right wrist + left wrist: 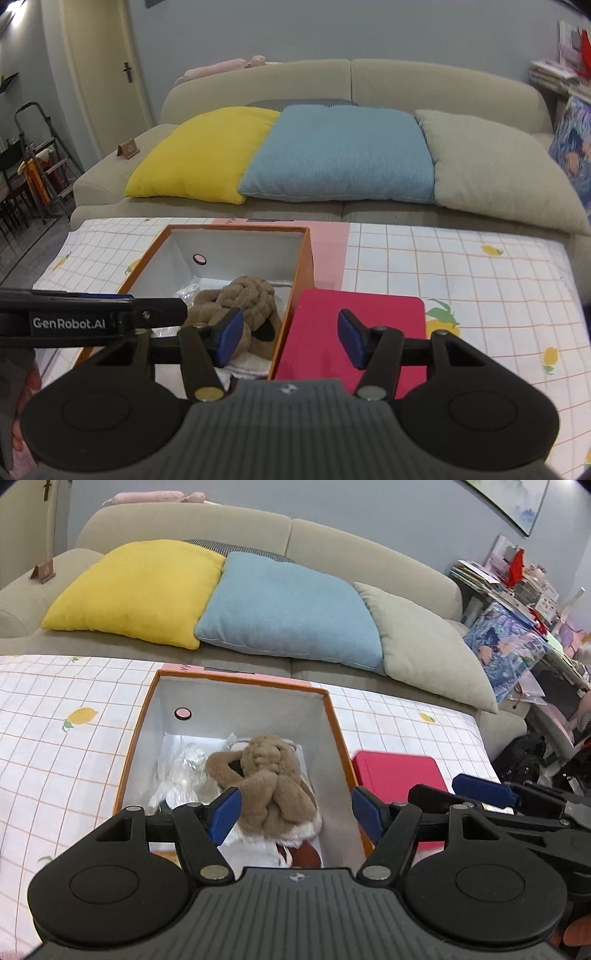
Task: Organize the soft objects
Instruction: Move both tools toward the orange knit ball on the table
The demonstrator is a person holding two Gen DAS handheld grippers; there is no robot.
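Plush toy (271,786) — brown, furry, lying inside the orange box (136,731), towards the near end, on top of white cloth.

Left gripper (295,812): jaws wide apart, holding nothing, hovering over the near end of the box with the toy seen between the blue pads (225,812). Whether a pad touches the fur I cannot tell.

Right gripper (288,338): jaws wide apart too, empty, straddling the box's right wall — one pad over the toy, the other over the red lid (354,325).

Step in hand, as I judge it: the toy is stowed and both my grippers are free. If the red slab is the lid, as I take it to be, the next move calls for closing on its edge, lifting it flat and setting it square over the rim; nothing soft may stick up past the walls.

Contents of the box: the toy, a crinkled clear plastic bag (183,775) beside it on the left, white cloth underneath, something dark reddish-brown at the near end that I cannot identify. White inner walls; a pink round spot on the far one.

Red lid lies flat on the checked tablecloth (480,280), right against the box's right side.

Beyond the table: sofa (369,81) with yellow (199,155), blue (340,155) and grey (495,166) cushions in a row.
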